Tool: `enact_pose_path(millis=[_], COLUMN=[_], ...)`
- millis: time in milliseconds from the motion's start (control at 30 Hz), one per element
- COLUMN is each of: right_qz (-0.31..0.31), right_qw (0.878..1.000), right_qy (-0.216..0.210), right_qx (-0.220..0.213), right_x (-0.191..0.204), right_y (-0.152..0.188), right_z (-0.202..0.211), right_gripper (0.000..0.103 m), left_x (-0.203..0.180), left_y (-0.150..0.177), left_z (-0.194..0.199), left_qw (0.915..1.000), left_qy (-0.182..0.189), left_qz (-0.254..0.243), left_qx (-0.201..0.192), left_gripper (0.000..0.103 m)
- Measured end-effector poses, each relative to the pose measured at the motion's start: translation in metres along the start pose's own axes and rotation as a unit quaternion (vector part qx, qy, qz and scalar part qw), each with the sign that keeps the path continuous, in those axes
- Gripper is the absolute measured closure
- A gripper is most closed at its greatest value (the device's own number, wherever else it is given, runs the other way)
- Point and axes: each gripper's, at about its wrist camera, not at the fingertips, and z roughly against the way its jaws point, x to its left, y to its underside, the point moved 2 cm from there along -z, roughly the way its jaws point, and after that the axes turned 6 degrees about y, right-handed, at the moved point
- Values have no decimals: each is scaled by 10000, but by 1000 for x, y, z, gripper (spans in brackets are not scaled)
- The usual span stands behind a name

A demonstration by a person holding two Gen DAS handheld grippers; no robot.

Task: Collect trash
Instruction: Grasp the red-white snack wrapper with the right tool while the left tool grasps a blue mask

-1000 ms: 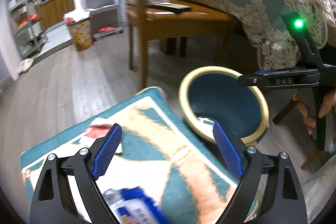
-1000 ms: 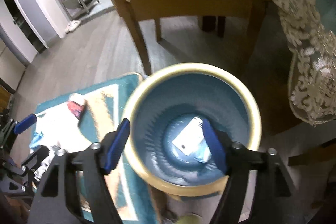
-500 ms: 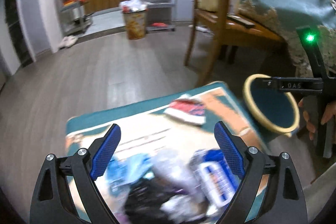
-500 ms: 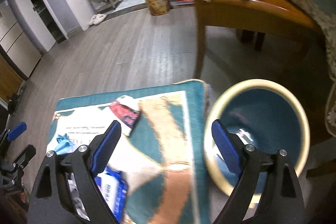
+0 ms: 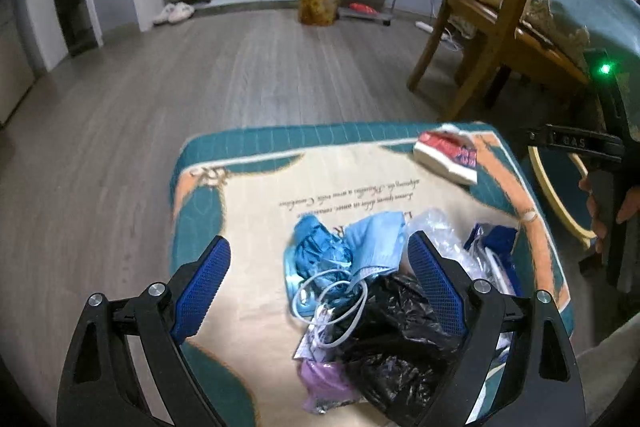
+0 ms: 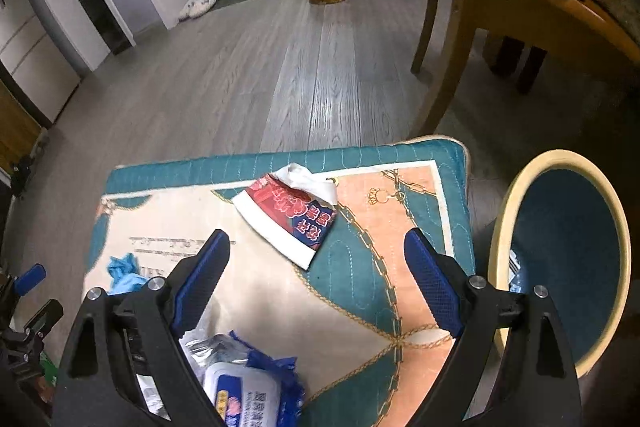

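The heap of trash (image 5: 360,291) is partly cut off by the left gripper (image 5: 320,283), whose jaws stand wide apart and empty over it; it lies by the mat's (image 5: 240,211) near right edge. The right gripper (image 6: 316,275) is also spread wide, holding nothing. A red packet (image 6: 292,215) lies slantwise by the far right corner. The bin (image 6: 568,259) stands just beside the mat, a chair (image 6: 460,27) beyond.
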Motion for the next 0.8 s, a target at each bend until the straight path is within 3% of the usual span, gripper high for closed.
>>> enact_pose_path(millis=[133,267,467,600,800], right_qz=[-110,-332,-274,-134,38], right_qw=[9999,9989,9968,9950,9954], right_qy=[64,-100,-415,-550,-669], right_qx=[34,315,622,822,685], right_x=[-11,-19,-12,0,11], right_y=[-6,-5,0,6,7], right_z=[-17,-42,-73,-87,-82], right_gripper=[16,20,41,68,83], left_x=[-15,-29,-39,-38,-39], left_y=[-3,-4,6,6,4], left_z=[-22,-39,-66,-68,-66], left_qw=[9995,9980,9933,9924,9914], left_qy=[69,295,300,321,415], left_qz=[-203,-372,-716,-735,-748], left_qx=[216,407,860,928,990], left_gripper=[14,30,51,58,79])
